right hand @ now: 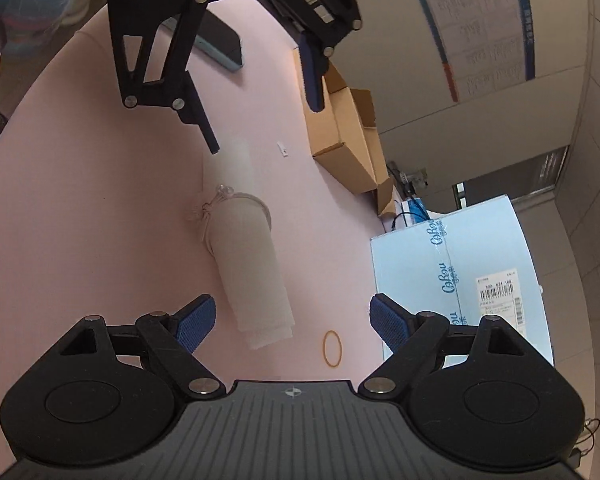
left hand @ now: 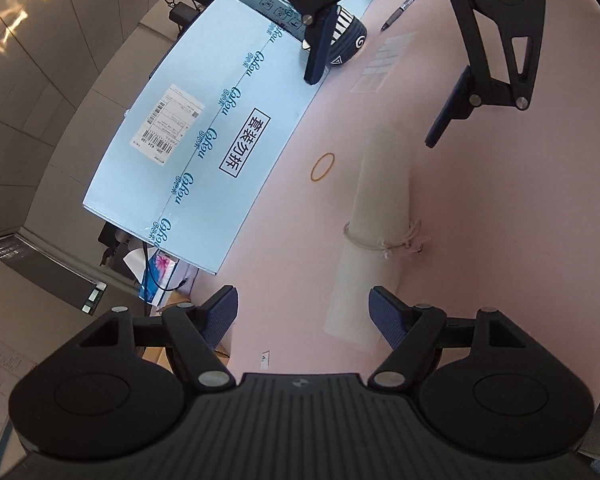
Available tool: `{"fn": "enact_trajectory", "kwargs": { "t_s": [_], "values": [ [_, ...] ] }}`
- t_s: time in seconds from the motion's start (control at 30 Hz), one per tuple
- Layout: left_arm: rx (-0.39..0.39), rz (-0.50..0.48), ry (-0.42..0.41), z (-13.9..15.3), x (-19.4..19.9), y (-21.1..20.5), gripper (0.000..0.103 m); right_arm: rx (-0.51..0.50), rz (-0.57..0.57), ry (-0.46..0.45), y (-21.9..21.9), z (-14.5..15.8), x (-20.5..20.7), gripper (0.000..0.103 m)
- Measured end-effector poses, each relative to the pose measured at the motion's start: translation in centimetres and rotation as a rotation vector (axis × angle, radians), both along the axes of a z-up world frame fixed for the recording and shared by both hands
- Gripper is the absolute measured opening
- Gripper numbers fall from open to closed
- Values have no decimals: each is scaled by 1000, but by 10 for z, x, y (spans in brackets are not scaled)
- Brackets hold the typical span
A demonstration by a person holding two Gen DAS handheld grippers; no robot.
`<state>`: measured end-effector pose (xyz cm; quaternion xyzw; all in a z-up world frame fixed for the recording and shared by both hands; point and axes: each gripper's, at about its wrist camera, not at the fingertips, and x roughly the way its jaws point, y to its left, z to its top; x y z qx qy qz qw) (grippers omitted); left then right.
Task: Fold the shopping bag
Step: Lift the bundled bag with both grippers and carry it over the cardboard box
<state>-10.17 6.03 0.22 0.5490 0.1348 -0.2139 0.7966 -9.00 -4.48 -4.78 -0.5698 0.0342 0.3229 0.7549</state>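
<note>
The shopping bag (right hand: 246, 252) lies on the pink table (right hand: 80, 220) as a long white roll, tied round its upper part with a cord and a clear band. At the near end of the bag the right gripper (right hand: 292, 322) hangs with its blue pads spread wide, holding nothing. At the bag's far end the left gripper (right hand: 260, 120) is likewise open, one fingertip just over the roll. A rubber band (right hand: 333, 348) rests near the bag's near end, to its right. Farther right of the bag sit brown cardboard boxes (right hand: 348, 128) and a pale blue carton (right hand: 456, 280). Beyond the bag lies a dark phone (right hand: 220, 44).
</note>
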Motion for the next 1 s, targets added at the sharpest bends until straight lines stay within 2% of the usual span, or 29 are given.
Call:
{"fn": "enact_trajectory", "kwargs": {
  "t_s": [0.13,0.2,0.27,0.33,0.37,0.4,0.43,0.47,0.5,0.53,0.63,0.77,0.93,1.0],
  "values": [
    [127,-57,-16,-16,5,-3,71,-83,32,-43,10,-9,7,80],
    [153,-71,-1,-20,11,-5,68,-112,43,-49,14,-8,10,78],
    [164,-75,6,-19,19,-9,68,-138,39,-42,18,-8,14,67],
    [189,-88,4,-21,26,-11,63,-148,33,-33,19,-8,17,64],
    [195,-88,20,-22,29,-11,53,-145,30,-25,19,-8,18,61],
    [202,-89,35,-24,32,-12,38,-144,27,-16,19,-8,19,58],
    [220,-86,52,-27,35,-13,27,-145,23,-7,19,-8,19,47],
    [258,-80,64,-33,37,-14,11,-151,18,6,19,-8,18,36],
    [283,-84,65,-38,37,-15,8,-158,14,20,19,-9,18,30],
    [301,-102,43,-42,36,-14,8,-163,11,31,19,-11,18,19],
    [294,-101,35,-41,35,-14,8,-145,8,29,20,-14,16,11],
    [293,-86,-9,-37,34,-7,8,-97,16,-15,24,-5,15,9],
    [314,-27,-138,-16,38,15,8,-39,26,-71,37,20,23,9],
    [337,28,-200,-4,46,32,9,-8,25,-84,51,33,35,9]
  ]
}}
